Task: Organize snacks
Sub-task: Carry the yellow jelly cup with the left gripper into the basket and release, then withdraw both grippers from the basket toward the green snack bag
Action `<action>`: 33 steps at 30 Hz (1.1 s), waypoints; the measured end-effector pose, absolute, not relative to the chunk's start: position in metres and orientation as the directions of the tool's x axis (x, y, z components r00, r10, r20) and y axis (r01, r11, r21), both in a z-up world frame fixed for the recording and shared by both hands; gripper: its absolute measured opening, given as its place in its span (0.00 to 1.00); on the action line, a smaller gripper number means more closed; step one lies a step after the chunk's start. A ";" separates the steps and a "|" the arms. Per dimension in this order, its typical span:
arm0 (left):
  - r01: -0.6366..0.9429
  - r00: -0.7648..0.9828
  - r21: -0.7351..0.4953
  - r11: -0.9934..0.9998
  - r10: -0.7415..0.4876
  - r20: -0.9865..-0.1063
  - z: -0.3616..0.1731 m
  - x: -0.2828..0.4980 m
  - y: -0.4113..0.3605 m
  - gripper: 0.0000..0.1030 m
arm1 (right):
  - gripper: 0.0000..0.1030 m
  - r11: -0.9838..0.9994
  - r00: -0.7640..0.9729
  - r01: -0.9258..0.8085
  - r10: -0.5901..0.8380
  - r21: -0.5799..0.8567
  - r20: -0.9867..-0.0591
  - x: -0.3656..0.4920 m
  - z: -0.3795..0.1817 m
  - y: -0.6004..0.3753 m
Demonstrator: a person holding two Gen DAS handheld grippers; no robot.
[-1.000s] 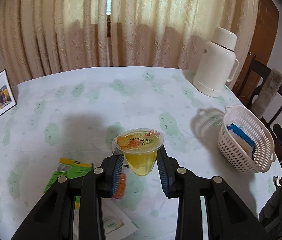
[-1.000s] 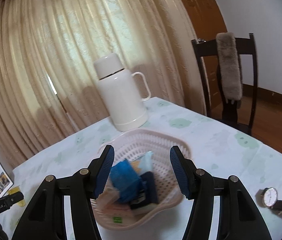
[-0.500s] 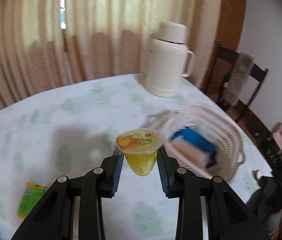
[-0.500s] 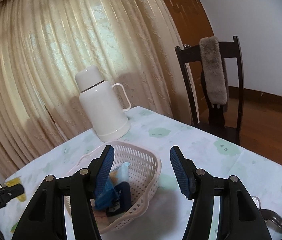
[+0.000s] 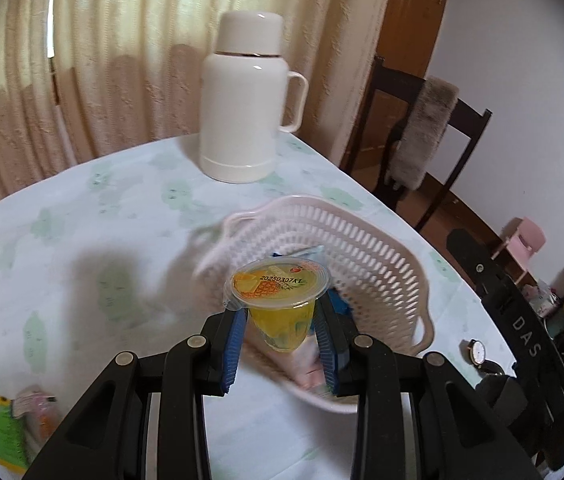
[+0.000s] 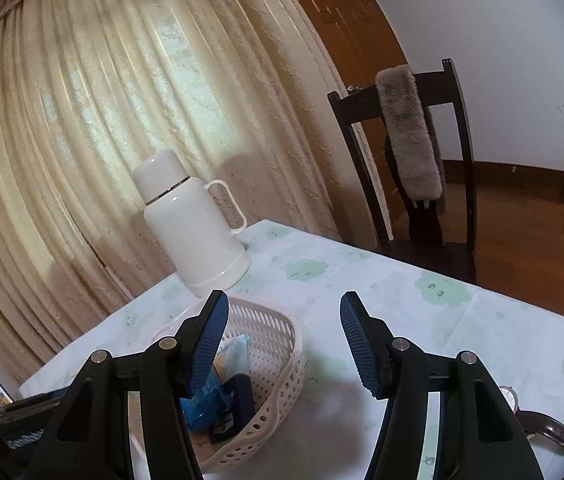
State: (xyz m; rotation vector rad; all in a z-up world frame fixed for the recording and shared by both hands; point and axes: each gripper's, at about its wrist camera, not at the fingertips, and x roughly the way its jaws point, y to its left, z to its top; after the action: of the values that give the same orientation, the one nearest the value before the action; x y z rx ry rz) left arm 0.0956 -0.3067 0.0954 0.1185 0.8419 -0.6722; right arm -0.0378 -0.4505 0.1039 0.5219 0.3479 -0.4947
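The left gripper [image 5: 282,322] pinches a sealed pineapple jelly cup [image 5: 280,304] between its blue pads, held above the near rim of the white plastic basket [image 5: 377,248] near the table's right edge. The right gripper [image 6: 282,340] hangs just beside the basket [image 6: 278,344], jaws spread and holding nothing. A white thermos [image 5: 248,100] stands by the table's far edge.

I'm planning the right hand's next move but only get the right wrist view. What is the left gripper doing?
Observer: The left gripper has its jaws shut on a pineapple jelly cup, sealed lid up.
Operator: Where is that cup relative to the basket?
Observer: In the left wrist view it hangs in front of the basket, overlapping its near side; it has not been put in yet.
Operator: Any snacks outside the basket?
Observer: Yes, a green packet lies on the table, off to the left.
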 end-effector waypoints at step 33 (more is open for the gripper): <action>0.425 0.592 -0.125 0.896 -0.380 -0.710 0.088 0.091 -0.241 0.65 | 0.58 0.808 0.856 0.480 -0.346 0.342 -0.383 -0.037 0.110 -0.432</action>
State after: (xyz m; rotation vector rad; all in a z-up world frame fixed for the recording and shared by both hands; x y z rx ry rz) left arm 0.0908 -0.2411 0.0884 0.0598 0.8114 -0.4685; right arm -0.0369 -0.4321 0.1102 0.4451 0.3128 -0.4492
